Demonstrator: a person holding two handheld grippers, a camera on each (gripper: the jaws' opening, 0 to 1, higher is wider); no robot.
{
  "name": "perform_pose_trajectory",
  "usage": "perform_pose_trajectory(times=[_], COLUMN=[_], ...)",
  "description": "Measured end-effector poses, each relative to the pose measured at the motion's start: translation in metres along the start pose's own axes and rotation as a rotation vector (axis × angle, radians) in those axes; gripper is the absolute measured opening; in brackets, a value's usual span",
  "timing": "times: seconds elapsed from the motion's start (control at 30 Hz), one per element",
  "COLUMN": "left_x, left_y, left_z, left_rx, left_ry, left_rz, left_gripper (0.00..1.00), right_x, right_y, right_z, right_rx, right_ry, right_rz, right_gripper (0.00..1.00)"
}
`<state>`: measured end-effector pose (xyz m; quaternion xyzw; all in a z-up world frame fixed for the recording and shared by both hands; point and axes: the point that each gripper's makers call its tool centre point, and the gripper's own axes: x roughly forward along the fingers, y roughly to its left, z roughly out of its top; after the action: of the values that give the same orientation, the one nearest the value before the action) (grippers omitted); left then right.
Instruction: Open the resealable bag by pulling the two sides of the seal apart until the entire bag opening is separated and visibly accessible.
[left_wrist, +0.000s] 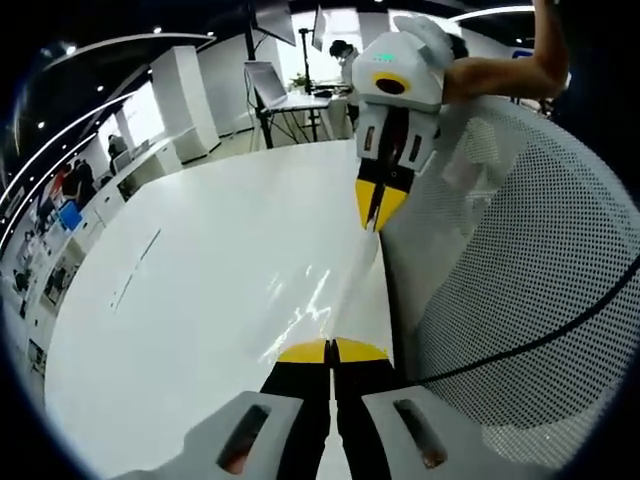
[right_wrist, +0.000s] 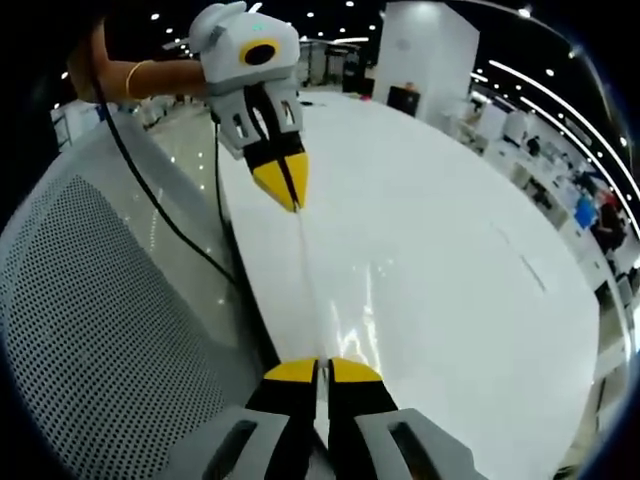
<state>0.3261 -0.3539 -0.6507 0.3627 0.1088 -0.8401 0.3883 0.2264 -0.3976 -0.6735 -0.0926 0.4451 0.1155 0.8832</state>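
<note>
Yellow-tipped left tool (left_wrist: 331, 352), right tool (right_wrist: 322, 370), pinching clear glossy bag (left_wrist: 335, 290), smooth white table (left_wrist: 200, 270)

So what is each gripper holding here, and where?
Both are shut on the clear bag: left gripper and right gripper each pinch an opposite edge, stretching it taut between them.

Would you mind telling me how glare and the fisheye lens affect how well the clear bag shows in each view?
Left gripper view: ceiling light glints on the bag, stretched between the left gripper and the right gripper; the table edge bows. Right gripper view: bag nearly invisible against the white table, faint streaks only.
</note>
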Motion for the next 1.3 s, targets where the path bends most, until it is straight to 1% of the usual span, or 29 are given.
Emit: perform_pose_trajectory(times=[0.17,0.37,0.6,1.03,1.3], left_x=[-0.002,-0.003,-0.003,-0.005,-0.005], left_y=[-0.001,-0.002,-0.006,-0.008,-0.010], left_z=[-0.003,-0.004,-0.006,-0.010,-0.012], left_rx=[-0.005,-0.002,0.002,-0.008,-0.016], left_ry=[0.007,0.010,0.017,0.024,0.025], left_rz=[0.000,0.004,-0.007,-0.012,-0.008], left_gripper=[0.00,0.00,0.00,0.00,0.00], right_x=[0.000,0.000,0.000,-0.001,0.000], right_y=[-0.001,0.000,0.000,-0.003,-0.002], right_z=[-0.002,-0.003,-0.007,-0.011,-0.010], right_rx=[0.005,0.005,0.010,0.017,0.020], right_ry=[0.007,0.013,0.026,0.043,0.041], right_rz=[-0.002,-0.002,-0.004,-0.016,-0.013], right_gripper=[0.00,0.00,0.00,0.00,0.00])
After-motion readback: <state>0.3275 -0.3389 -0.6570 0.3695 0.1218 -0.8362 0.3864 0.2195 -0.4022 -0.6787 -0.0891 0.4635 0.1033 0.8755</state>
